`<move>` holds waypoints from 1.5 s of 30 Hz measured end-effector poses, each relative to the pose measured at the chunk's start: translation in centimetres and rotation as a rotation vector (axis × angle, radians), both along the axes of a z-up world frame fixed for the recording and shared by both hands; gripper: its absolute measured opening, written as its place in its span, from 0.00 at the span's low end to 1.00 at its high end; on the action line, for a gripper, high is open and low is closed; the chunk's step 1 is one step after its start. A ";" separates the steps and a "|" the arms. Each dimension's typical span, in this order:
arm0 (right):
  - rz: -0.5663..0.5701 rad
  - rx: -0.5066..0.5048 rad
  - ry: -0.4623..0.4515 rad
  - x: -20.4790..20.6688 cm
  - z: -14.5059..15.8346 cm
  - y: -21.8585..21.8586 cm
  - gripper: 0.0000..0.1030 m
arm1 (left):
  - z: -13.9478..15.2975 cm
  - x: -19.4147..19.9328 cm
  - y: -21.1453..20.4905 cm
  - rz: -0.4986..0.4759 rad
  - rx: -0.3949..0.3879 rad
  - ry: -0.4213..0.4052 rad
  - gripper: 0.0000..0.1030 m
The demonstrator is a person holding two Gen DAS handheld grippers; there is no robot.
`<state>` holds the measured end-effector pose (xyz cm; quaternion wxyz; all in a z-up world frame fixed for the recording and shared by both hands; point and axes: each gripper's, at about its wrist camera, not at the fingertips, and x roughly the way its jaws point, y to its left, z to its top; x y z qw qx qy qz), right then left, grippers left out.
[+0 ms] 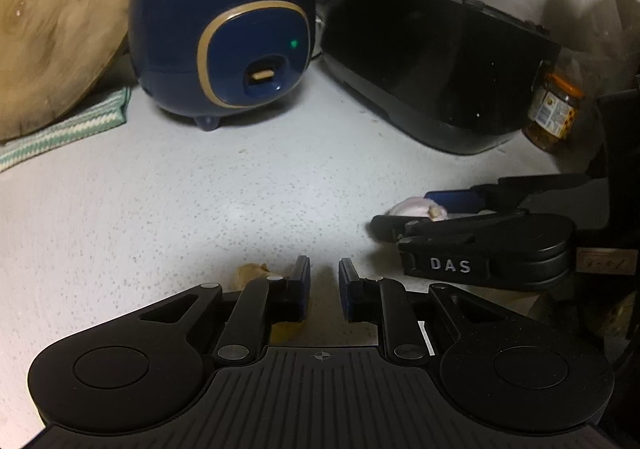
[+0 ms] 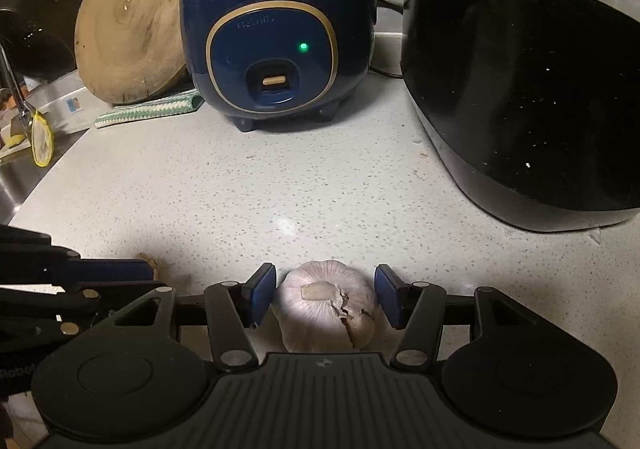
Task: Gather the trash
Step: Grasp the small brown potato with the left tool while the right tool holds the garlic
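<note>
A garlic bulb (image 2: 328, 305) with pale purple papery skin lies on the speckled white counter (image 2: 280, 189), between the fingers of my right gripper (image 2: 326, 289). The jaws are open and stand on either side of the bulb with small gaps. In the left wrist view the bulb (image 1: 416, 205) shows inside the right gripper (image 1: 400, 211). My left gripper (image 1: 324, 281) is open and empty, low over the counter. A small tan scrap of peel (image 1: 252, 273) lies just left of its left finger, partly hidden; it also shows in the right wrist view (image 2: 150, 263).
A dark blue rice cooker (image 2: 276, 33) stands at the back, a large black appliance (image 2: 520, 97) to its right. A round wooden board (image 2: 136, 21) leans over a green striped cloth (image 2: 152, 111). A jar (image 1: 554, 109) stands far right. A sink (image 2: 24, 153) lies left.
</note>
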<state>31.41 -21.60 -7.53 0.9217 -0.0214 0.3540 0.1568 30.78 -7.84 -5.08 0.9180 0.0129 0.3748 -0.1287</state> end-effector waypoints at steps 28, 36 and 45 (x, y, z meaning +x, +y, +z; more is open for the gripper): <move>-0.006 -0.047 -0.016 -0.6 -0.6 0.3 0.62 | 0.8 -2.4 3.9 0.188 0.097 0.007 0.25; 0.012 -0.072 -0.027 -0.9 -0.7 0.8 0.66 | 0.5 -2.1 4.1 0.206 0.044 0.030 0.29; 0.023 -0.071 -0.036 -1.0 -0.9 0.7 0.68 | -1.0 -0.9 4.8 0.280 0.010 0.123 0.59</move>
